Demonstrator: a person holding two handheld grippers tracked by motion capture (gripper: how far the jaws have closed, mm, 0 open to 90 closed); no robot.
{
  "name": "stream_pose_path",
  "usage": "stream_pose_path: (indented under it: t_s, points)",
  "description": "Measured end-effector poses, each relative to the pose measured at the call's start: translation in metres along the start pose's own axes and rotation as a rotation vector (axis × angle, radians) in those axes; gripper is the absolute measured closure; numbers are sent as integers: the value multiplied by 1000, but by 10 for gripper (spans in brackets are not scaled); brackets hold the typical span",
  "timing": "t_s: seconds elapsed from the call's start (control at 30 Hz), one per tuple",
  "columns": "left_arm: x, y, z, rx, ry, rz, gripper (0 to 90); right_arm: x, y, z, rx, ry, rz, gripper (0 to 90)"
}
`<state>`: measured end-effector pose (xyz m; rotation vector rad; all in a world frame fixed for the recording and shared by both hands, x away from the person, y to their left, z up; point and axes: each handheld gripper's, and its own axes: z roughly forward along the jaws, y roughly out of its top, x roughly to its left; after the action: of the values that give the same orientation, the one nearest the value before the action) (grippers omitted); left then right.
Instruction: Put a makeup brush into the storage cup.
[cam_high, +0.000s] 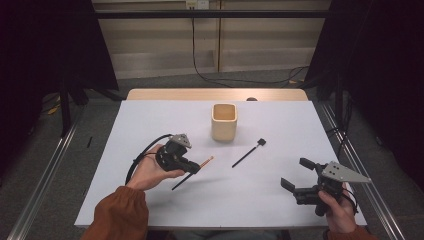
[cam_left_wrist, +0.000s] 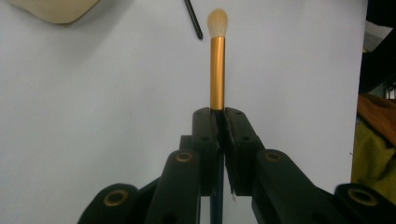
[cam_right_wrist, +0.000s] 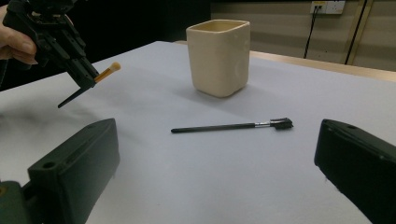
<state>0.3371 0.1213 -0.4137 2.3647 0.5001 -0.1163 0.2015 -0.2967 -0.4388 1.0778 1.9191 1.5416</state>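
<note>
My left gripper (cam_high: 194, 167) is shut on a makeup brush (cam_left_wrist: 217, 70) with a gold ferrule, pale bristles and a dark handle, held above the table left of centre. Its bristle tip points toward the cup (cam_high: 223, 121), a cream square holder standing at the back middle. A second, thin black brush (cam_high: 248, 152) lies flat on the white table between the two grippers. My right gripper (cam_high: 298, 176) is open near the front right corner, its jaws wide apart and aimed at the black brush (cam_right_wrist: 232, 125) and the cup (cam_right_wrist: 218, 57). The left gripper (cam_right_wrist: 86, 77) with its brush (cam_right_wrist: 107, 72) appears at the upper left of the right gripper view.
The white tabletop (cam_high: 150, 120) ends at a wooden strip (cam_high: 165, 94) at the back. Dark curtains and metal rails flank both sides. A cable runs down the back wall.
</note>
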Motion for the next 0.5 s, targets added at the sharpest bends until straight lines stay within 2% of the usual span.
stream_pose_path:
  t_s: [0.1, 0.13, 0.2, 0.37, 0.43, 0.47, 0.5]
  points:
    - [-1, -3, -3, -27, 9, -11, 838, 0, 0, 0, -2, -1, 0, 0]
    - [-1, -4, -3, -44, -5, -20, 838, 0, 0, 0, 0, -2, -1, 0]
    - [-2, -5, -4, -50, 0, -21, 838, 0, 0, 0, 1, -3, 0, 0]
    - [-4, -8, -12, -117, 23, -44, 837, 0, 0, 0, 1, -5, 0, 0]
    - [-4, -9, -13, -128, 28, -39, 837, 0, 0, 1, 5, -7, -2, 0]
    - [-5, -10, -15, -153, 48, -45, 838, 0, 0, 1, 5, -6, -3, 0]
    - [-5, -11, -16, -165, 42, -46, 838, 0, 0, 1, 4, -6, -2, 0]
